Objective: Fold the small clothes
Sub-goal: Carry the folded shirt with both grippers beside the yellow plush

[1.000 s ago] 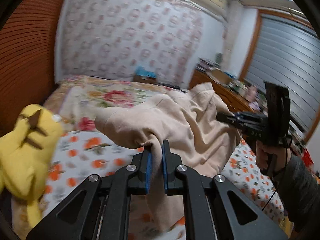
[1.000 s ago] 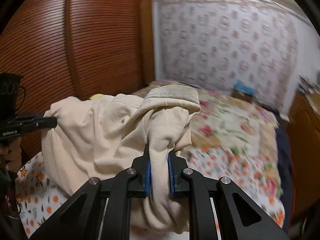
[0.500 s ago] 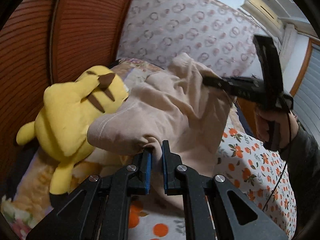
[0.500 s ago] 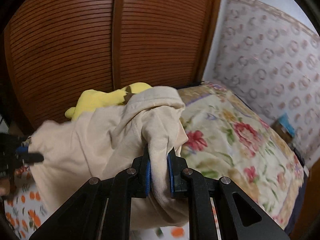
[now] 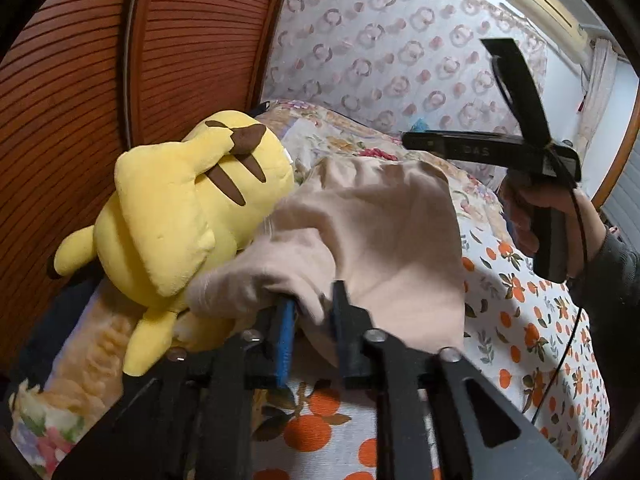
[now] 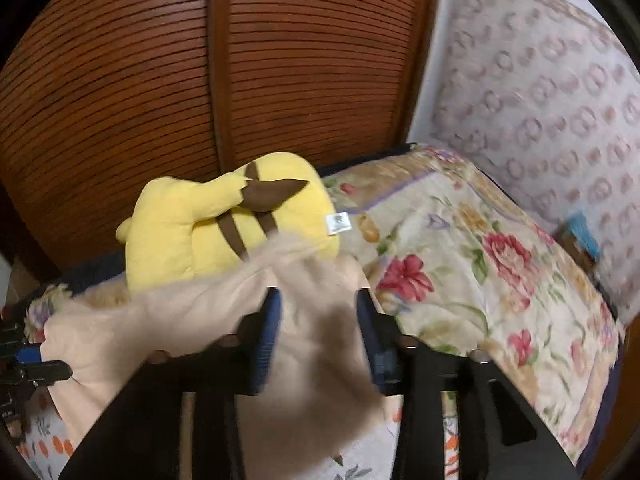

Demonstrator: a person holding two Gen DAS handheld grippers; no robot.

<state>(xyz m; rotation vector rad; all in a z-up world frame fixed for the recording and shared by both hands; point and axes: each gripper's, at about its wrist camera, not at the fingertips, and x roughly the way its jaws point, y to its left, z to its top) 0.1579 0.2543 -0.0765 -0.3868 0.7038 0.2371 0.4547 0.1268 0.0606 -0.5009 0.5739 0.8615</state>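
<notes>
Both my left gripper and right gripper have just opened, jaws parted, dropping the beige garment mid-frame beside the yellow plush; placement looks done.

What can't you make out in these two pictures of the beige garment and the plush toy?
- Beige garment: motion-blurred in the right wrist view; type unclear.
- Its lower part: hidden behind the left tongs in the left wrist view.
- Yellow plush toy: its face turned away in both views.

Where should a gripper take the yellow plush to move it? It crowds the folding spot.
Probably the yellow plush by its free foot at the near left: it sticks out thin and clear, while the beige garment covers the right side.
</notes>
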